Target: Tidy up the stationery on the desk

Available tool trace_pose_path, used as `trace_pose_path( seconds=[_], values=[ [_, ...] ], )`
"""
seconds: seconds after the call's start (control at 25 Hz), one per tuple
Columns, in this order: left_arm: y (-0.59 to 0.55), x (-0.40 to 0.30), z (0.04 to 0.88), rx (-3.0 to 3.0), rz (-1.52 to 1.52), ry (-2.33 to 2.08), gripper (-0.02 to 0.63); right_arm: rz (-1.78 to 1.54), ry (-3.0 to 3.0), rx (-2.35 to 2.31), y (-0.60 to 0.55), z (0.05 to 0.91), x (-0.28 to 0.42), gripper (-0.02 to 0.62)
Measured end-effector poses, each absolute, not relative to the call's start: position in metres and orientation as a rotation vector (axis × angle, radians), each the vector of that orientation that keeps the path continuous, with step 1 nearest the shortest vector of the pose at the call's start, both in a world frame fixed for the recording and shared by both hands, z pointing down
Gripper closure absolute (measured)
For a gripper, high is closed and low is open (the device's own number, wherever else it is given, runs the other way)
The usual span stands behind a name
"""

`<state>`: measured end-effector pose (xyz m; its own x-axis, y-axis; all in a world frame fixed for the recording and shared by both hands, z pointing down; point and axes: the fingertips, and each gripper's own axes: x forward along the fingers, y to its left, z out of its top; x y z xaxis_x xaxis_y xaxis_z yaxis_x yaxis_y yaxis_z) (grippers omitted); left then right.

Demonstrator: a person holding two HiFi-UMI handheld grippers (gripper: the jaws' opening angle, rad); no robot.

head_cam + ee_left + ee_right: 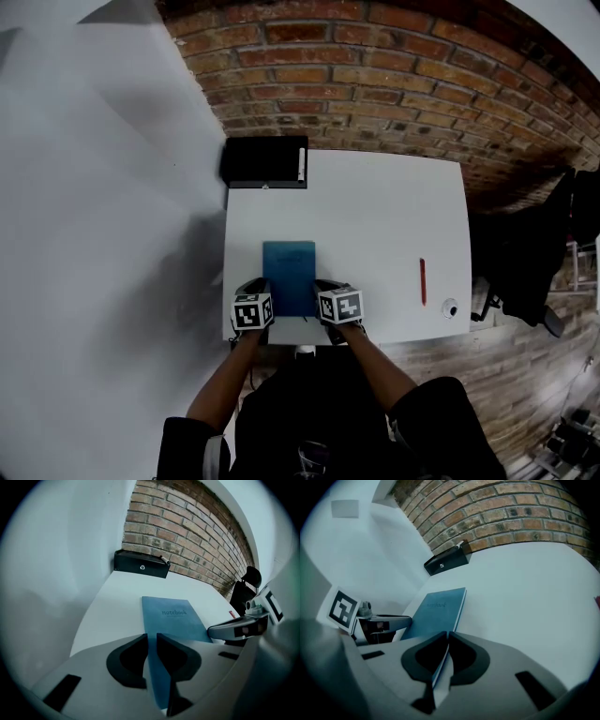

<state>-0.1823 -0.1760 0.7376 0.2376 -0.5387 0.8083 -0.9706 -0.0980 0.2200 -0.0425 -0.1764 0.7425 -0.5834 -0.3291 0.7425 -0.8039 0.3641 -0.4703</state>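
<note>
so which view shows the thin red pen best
The head view: the thin red pen lies in full on the white desk, near its right edge. The left gripper view catches only a red sliver of it; the right gripper view shows only a tip at the frame edge.

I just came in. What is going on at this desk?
A person works with two grippers. The left gripper and the right gripper are both shut on the near edge of a thin blue notebook, one at each corner, over the white desk. A red pen lies apart on the desk to the right, untouched. A black box stands at the desk's far left corner.
</note>
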Motion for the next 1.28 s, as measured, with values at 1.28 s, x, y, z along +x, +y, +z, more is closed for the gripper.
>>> trace_pose_path(
  seconds=[1.28],
  values=[
    [-0.201, -0.054, 0.661, 2.266, 0.666, -1.23, 0.586, 0.698, -2.255, 1.465, -0.182, 0.655, 0.082, 0.569]
  ],
)
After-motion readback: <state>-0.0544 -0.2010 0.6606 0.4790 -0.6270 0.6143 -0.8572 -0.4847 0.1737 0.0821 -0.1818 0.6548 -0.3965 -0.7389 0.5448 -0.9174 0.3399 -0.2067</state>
